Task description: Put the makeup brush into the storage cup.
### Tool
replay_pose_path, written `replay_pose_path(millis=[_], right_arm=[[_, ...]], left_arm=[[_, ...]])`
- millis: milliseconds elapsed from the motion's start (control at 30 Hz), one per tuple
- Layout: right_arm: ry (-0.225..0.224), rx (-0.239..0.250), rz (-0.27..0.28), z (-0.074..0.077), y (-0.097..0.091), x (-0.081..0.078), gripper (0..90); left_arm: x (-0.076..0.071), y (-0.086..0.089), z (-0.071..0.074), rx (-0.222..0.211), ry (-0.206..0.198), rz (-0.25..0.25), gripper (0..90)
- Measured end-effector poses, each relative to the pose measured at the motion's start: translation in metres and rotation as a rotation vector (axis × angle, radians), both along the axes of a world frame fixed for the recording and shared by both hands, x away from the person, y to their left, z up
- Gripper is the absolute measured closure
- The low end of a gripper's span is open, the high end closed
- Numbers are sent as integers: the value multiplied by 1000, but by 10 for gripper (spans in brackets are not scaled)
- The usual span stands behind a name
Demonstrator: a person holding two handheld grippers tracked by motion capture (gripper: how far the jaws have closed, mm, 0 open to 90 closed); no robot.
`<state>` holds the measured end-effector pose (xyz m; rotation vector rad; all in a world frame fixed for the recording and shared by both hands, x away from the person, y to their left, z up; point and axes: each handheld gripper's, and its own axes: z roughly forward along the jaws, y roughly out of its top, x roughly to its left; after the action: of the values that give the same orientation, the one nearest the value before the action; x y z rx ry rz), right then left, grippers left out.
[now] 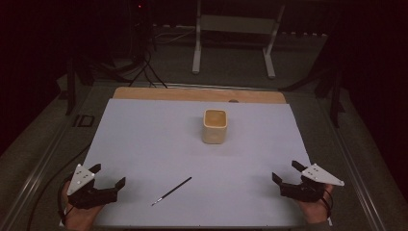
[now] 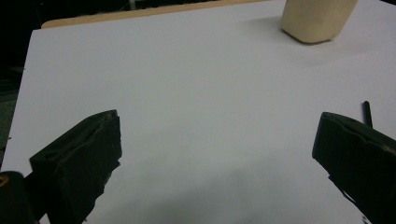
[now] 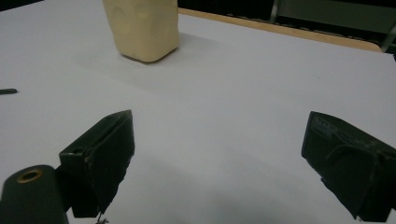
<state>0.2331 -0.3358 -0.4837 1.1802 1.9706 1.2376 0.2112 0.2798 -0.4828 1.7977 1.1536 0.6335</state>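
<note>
While both hands rested at the near corners, left gripper [image 1: 107, 177] & right gripper [image 1: 286, 173] had jaws wide open, empty; brush [image 1: 171, 191] lay nearer the left, cup [image 1: 214, 126] mid-surface beyond, prob. its destination

In the left gripper view the cream cup [image 2: 317, 18] is cut off by the top edge, and only the tip of the thin black brush [image 2: 367, 113] shows past the right jaw. From above, the brush's [image 1: 171, 191] pale near end is probably bristles, too small to tell.
</note>
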Motion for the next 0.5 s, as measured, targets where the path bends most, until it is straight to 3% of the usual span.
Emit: replay_pose_path(millis=[500], right_arm=[[4,-6,12,4,6,-1,96]], left_arm=[[1,-2,0,9,-10,-8,24]])
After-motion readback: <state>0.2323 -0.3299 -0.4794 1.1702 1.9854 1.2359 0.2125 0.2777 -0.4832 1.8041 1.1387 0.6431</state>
